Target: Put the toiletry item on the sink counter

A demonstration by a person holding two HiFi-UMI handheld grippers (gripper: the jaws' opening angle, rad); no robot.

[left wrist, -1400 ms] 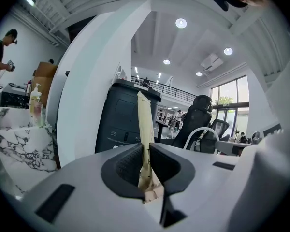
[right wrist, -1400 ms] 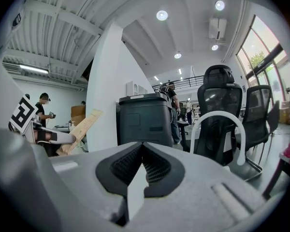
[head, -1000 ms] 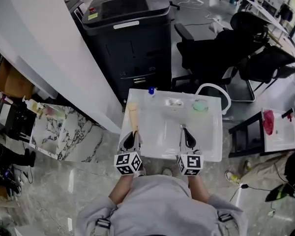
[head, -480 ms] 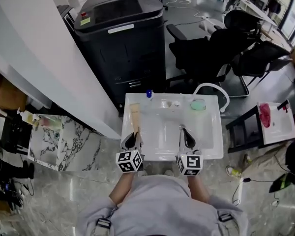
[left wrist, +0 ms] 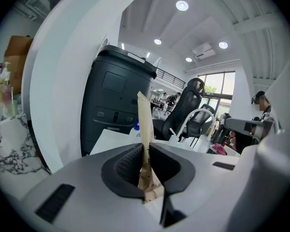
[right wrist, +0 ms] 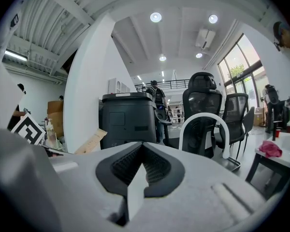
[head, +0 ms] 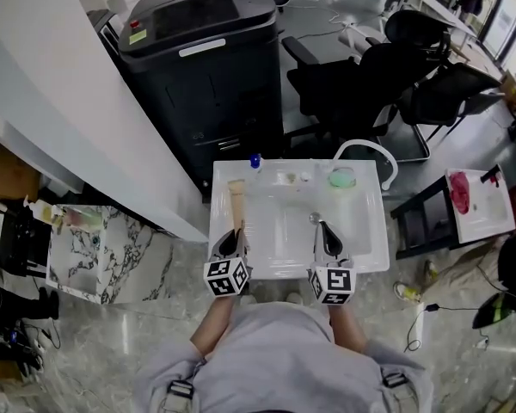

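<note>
The toiletry item is a long beige tube [head: 236, 200]. My left gripper [head: 233, 234] is shut on its lower end and holds it above the left side of the white sink counter [head: 366, 231]. In the left gripper view the tube [left wrist: 145, 122] stands up between the closed pads of that gripper [left wrist: 145, 164]. My right gripper [head: 326, 234] hovers over the basin beside the drain [head: 312, 218], shut with nothing in it. The right gripper view shows that gripper [right wrist: 142, 164] with its jaws pressed together and the tube [right wrist: 91, 141] off to the left.
Along the counter's back rim stand a blue-capped bottle [head: 254, 161], a small dish [head: 294, 178] and a green item [head: 341, 177], with a white arched faucet [head: 365, 149] behind. A black machine [head: 202, 50], office chairs [head: 370, 76] and a white wall [head: 60, 101] surround the sink.
The head view has drawn back, so the sink looks smaller. Both grippers stay over the basin, and the left one still holds the tube.
</note>
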